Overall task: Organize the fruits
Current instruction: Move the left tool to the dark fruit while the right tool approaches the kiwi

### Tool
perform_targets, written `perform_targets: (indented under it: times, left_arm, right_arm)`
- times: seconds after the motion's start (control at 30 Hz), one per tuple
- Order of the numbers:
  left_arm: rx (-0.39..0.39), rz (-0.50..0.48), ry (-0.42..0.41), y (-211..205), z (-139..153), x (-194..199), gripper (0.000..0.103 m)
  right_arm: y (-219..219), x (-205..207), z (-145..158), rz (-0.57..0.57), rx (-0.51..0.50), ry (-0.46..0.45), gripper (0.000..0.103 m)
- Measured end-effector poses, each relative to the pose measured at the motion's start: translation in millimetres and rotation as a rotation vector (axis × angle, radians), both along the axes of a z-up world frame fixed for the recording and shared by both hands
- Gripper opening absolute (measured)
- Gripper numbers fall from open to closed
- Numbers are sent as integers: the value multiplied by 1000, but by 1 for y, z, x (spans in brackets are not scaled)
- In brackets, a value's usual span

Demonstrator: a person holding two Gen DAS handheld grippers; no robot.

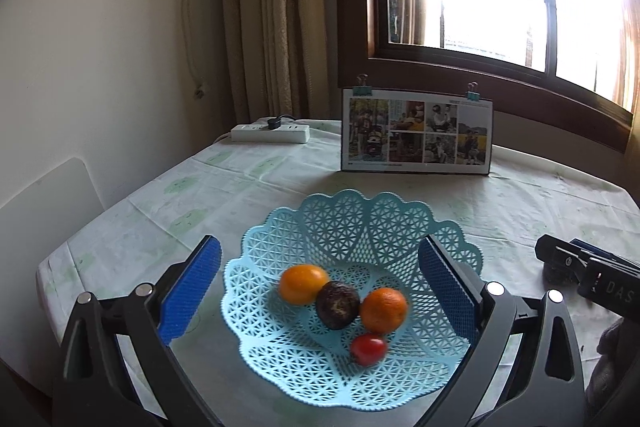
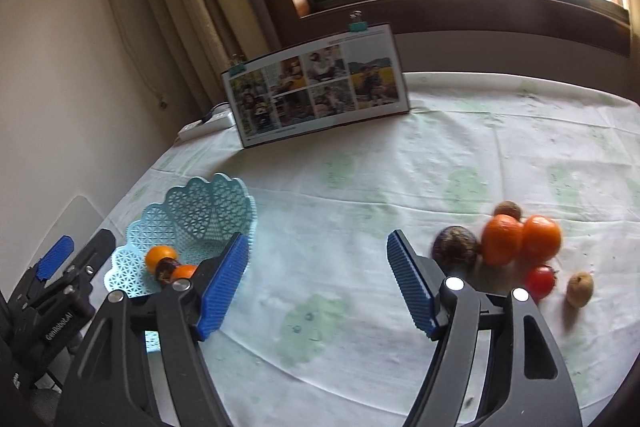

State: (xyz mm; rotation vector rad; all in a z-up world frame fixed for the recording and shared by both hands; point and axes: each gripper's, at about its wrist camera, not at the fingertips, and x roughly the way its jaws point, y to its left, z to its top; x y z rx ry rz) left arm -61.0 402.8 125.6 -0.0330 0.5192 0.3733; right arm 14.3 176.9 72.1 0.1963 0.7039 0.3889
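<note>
Basket (image 1: 400,223) between spread left gripper (image 1: 320,287) fingers; empty-handed

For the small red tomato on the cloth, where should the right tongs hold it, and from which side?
Grip the red tomato across its round middle, coming from above with the right tongs open. Two oranges crowd its far side and a brown fruit lies close on its right, so a low sideways approach would likely knock them.
</note>
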Motion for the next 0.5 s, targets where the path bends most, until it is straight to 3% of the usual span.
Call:
perform_targets:
  times: [0.5]
  left_arm:
    - [47,-143,14,-66,3,19,100]
  right_arm:
    - [-119,-9,-28,-255,-48,36,72]
